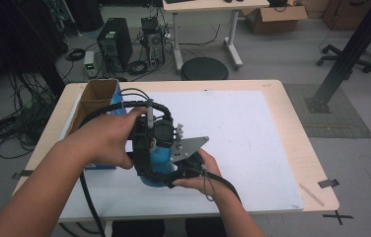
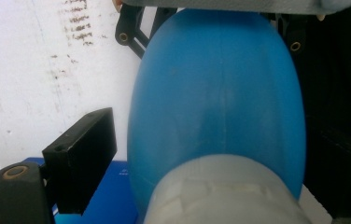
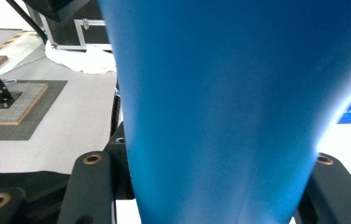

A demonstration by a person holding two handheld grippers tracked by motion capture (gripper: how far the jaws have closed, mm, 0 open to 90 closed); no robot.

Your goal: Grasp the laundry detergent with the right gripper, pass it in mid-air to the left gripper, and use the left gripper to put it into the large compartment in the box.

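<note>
The wooden tabletop carries a white mat. Above its near side hangs a smooth blue plastic bottle: probably light, slippery, slightly yielding. Grip the body's flanks. The right gripper clamps it; the left gripper straddles it, contact unclear.

I see the high view evenly lit from above, soft and slightly grainy, with faint shadows under the hands. In both gripper views the blue bottle sits too close and blurs, with pale glare beside it.
</note>
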